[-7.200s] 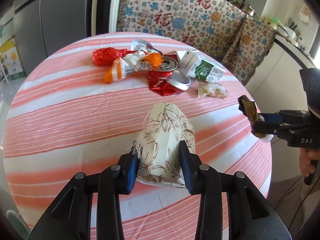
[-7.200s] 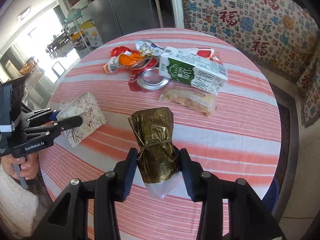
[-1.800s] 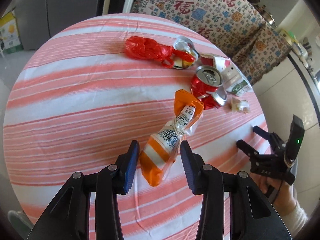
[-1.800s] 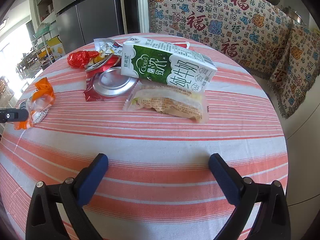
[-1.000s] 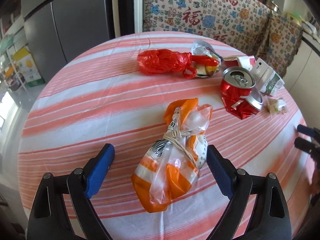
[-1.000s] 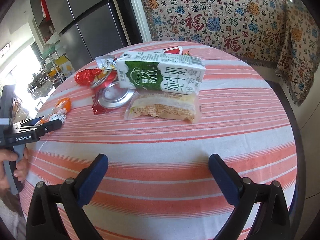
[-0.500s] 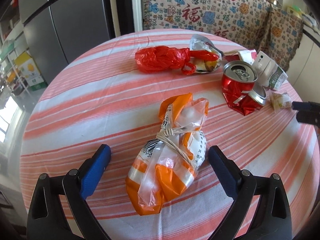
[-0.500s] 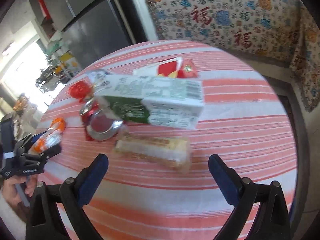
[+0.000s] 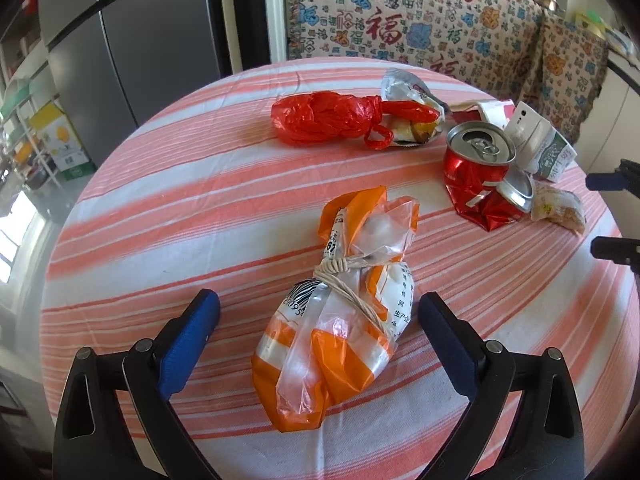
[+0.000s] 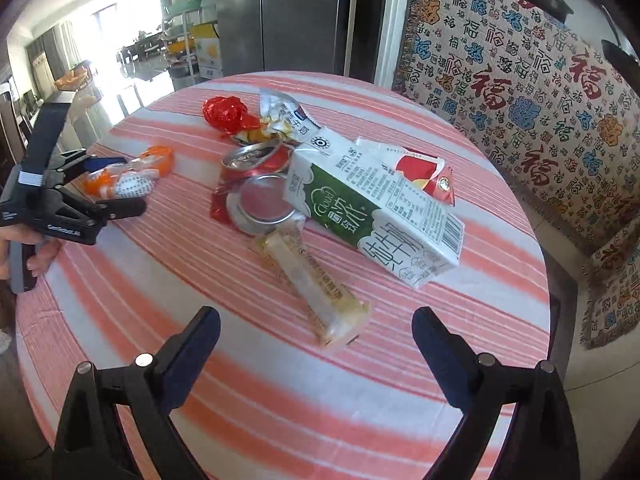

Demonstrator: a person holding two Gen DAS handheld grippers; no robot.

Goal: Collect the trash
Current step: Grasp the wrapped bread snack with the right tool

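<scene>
An orange-and-clear plastic bag tied with string (image 9: 344, 312) lies on the striped round table (image 9: 180, 208), between the wide-open fingers of my left gripper (image 9: 318, 316), which does not grip it. It also shows in the right wrist view (image 10: 128, 178). My right gripper (image 10: 316, 332) is open just short of a clear-wrapped snack bar (image 10: 316, 280). Behind the bar lie a green-and-white milk carton (image 10: 372, 212) and a crushed red can (image 10: 256, 184). The left gripper also shows in the right wrist view (image 10: 116, 184).
A red plastic bag (image 9: 332, 118), a silver wrapper (image 9: 408, 96) and the crushed can (image 9: 480, 172) lie at the table's far side. A patterned cloth covers furniture (image 10: 540, 92) behind the table. A grey fridge (image 9: 120, 40) stands at the back left.
My left gripper, shut on the orange bag earlier, has opened and now straddles it. My right gripper has swung nearer the snack bar and milk carton.
</scene>
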